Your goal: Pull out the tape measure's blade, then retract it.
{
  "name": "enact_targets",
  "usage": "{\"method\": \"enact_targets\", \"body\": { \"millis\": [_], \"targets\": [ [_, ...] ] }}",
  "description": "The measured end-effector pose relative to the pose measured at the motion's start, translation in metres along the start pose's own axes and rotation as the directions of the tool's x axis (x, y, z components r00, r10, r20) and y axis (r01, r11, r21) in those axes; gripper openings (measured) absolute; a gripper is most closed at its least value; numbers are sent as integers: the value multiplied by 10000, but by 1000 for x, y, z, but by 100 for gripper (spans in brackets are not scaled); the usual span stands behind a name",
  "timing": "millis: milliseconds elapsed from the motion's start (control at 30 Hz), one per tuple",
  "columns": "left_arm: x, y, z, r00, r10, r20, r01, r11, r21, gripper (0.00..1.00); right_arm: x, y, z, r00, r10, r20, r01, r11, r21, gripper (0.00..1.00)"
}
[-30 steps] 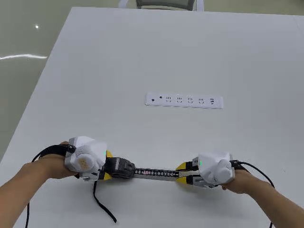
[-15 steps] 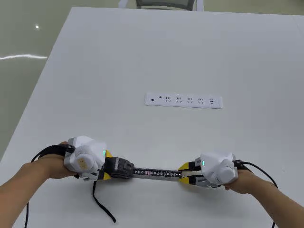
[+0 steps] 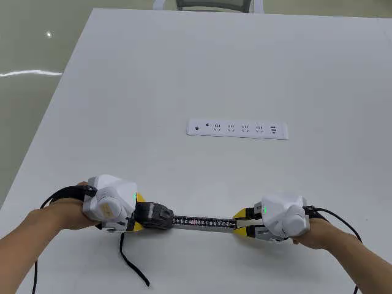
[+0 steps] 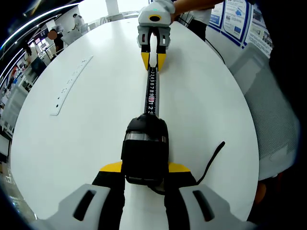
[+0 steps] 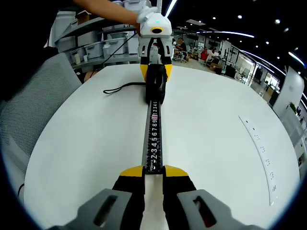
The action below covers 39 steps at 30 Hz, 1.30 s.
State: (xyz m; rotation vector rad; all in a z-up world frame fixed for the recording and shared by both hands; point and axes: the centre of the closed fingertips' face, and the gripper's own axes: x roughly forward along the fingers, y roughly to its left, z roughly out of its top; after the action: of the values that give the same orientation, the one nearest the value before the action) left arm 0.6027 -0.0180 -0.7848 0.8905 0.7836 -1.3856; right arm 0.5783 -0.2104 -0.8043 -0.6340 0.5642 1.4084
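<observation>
Left gripper point(image 3: 138, 217) clamps the black tape measure point(image 3: 154, 216), which rests near the front edge of the white table point(image 3: 214, 73); a power strip point(image 3: 237, 129) lies well beyond it. Right gripper point(image 3: 241, 223), facing the left, seems pinched on the end of the drawn-out blade point(image 3: 202, 222), though its tip is hidden between the jaws. Thin black strap point(image 3: 131, 263) trails from the case

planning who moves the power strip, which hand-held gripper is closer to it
Right. The right hand-held gripper lies directly on the person's side of the power strip; the left hand-held gripper is farther, off beyond the strip's left end.
</observation>
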Motion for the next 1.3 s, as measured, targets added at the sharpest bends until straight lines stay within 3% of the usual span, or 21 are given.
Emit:
{"method": "enact_targets", "body": {
  "millis": [1300],
  "targets": [
    [1,0,2,10000,-29,10,29,10000,-71,27,-11,-1,-11,10000,-23,-94,23,10000,31,12]
  ]
}}
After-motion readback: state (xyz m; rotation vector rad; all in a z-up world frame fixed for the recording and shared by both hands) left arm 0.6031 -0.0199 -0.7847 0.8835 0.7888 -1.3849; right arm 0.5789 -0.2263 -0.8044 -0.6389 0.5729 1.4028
